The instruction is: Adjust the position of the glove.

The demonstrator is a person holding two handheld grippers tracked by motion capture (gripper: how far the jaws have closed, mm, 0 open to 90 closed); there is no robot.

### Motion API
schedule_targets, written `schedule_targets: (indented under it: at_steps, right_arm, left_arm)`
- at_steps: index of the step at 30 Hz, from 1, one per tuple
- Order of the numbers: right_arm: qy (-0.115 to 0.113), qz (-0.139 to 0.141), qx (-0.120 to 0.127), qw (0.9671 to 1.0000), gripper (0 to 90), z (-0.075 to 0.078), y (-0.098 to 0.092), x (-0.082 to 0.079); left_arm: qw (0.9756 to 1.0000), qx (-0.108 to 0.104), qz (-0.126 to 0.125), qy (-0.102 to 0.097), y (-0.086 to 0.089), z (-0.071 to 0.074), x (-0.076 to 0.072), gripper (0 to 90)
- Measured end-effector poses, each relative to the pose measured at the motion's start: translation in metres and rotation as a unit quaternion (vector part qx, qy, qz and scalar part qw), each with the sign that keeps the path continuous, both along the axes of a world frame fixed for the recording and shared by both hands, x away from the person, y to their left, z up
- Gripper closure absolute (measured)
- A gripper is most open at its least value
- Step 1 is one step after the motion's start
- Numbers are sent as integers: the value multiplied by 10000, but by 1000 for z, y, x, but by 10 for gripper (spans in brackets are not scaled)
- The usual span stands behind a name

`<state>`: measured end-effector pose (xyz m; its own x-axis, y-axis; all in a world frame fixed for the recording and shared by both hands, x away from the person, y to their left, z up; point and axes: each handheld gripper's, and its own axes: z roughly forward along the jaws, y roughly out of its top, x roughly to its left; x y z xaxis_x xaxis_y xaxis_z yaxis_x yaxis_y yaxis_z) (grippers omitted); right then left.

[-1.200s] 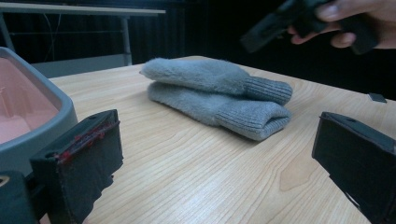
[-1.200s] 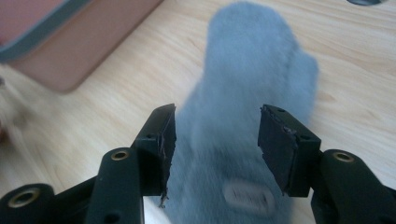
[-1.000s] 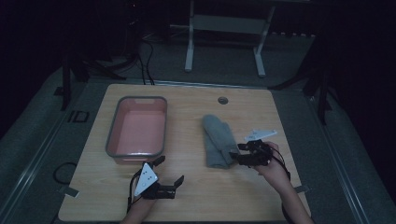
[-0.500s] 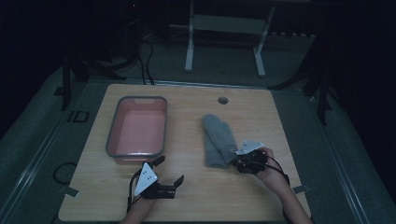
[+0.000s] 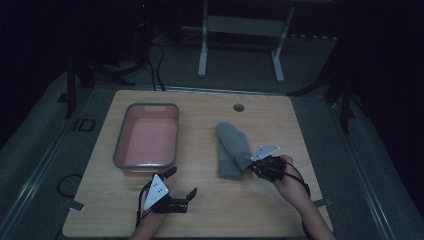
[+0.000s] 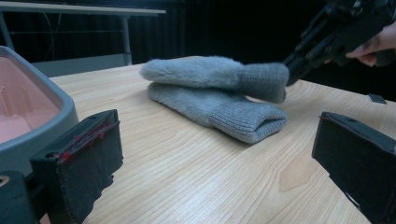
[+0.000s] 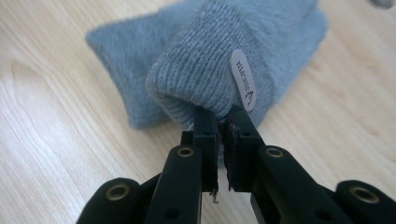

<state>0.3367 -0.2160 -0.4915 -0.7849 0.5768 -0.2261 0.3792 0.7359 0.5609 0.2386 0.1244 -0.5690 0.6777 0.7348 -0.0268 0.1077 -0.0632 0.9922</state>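
Observation:
Two grey mittens lie stacked right of the table's middle. The upper mitten (image 5: 239,142) (image 6: 210,72) (image 7: 205,79) has its ribbed cuff, with a small oval label (image 7: 243,79), raised off the lower mitten (image 5: 226,162) (image 6: 219,107) (image 7: 116,51). My right gripper (image 5: 255,167) (image 6: 292,70) (image 7: 223,119) has just been closing and is shut on that cuff's edge. My left gripper (image 5: 181,182) (image 6: 219,135) rests open near the front edge, nothing between its jaws, pointing toward the mittens.
A grey-rimmed pink tub (image 5: 122,145) (image 6: 51,116) stands at the table's left, just beyond the left gripper. A round cable hole (image 5: 238,107) sits near the far edge. A white frame stands on the floor behind the table.
The right gripper moved left onto the near end of the mittens and its jaws closed on the upper mitten's cuff. The left gripper has not moved.

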Motion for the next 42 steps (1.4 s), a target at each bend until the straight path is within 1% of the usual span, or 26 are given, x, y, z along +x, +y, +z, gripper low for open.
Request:
schedule_targets:
  at_steps: [3,4,5,6,9,11,12,13,15,16,18,19,22,24,25,26,28,29,30,32,34,35,36,37,39,42]
  right_arm:
    - [-106,-155,84,9998,843,12,6,-4]
    - [-106,-155,84,9998,843,12,6,-4]
    - [-127,-165,99,9997,843,17,9,-6]
    - [-79,-262,203,9994,843,23,14,-8]
    - [-84,-310,324,9990,841,32,25,-12]
    - [-111,-295,272,9991,839,35,34,-15]
    - [-92,-289,308,9991,837,35,38,-16]
    - [-9,-271,298,9992,833,33,43,-17]
    - [-77,-319,93,9994,830,28,53,-18]
    - [-9,-310,15,9995,830,21,60,-18]
    - [-14,-328,-17,9995,829,17,62,-18]
    - [36,-291,-66,9995,828,13,64,-18]
    - [211,-236,12,9995,821,6,66,-17]
    - [291,-252,96,9992,806,4,66,-16]
    - [342,-217,151,9991,776,3,66,-16]
    - [431,-183,273,9985,714,3,66,-15]
    - [431,-183,273,9985,714,3,66,-15]
    - [512,-134,340,9980,665,3,66,-15]
    - [541,-32,516,9972,568,9,65,-19]
    - [534,-16,558,9970,544,12,63,-20]
    - [481,-4,756,9960,545,20,57,-21]
    - [433,-42,853,9954,543,24,51,-19]
    - [376,-118,885,9953,543,27,47,-16]
    - [315,-275,1005,9941,543,32,39,-11]
    - [234,-461,1182,9916,533,36,31,-2]
    - [214,-754,1357,9876,520,40,21,15]
  left_arm:
    - [10000,-4,-1,10,0,0,0,19]
    - [10000,-4,-1,10,0,0,0,19]
    - [10000,-1,-3,9,0,0,0,19]
    - [10000,0,-2,2,0,0,0,19]
    - [10000,4,-5,-1,0,0,0,19]
    - [10000,8,-7,-1,0,0,0,19]
    - [10000,8,-10,0,0,0,0,19]
    - [10000,11,-10,-2,0,0,0,19]
    - [10000,12,-14,9,0,0,0,19]
    - [10000,12,-14,4,0,0,0,19]
    - [10000,18,-22,3,0,0,0,19]
    - [10000,17,-21,5,0,0,0,19]
    - [10000,9,-22,15,0,0,0,19]
    - [10000,11,-25,11,0,0,0,19]
    - [10000,11,-24,9,0,0,0,19]
    - [10000,19,-26,5,0,0,0,19]
    - [10000,18,-26,5,0,0,0,19]
    - [10000,13,-19,16,0,0,0,19]
    - [10000,13,-20,18,0,0,0,19]
    - [10000,7,-16,17,0,0,0,19]
    - [10000,7,-15,11,0,0,0,19]
    - [10000,7,-13,11,0,0,0,19]
    - [10000,10,-15,12,0,0,0,19]
    - [10000,9,-13,13,0,0,0,19]
    - [10000,13,-16,20,0,0,0,19]
    - [10000,15,-18,29,0,0,0,19]
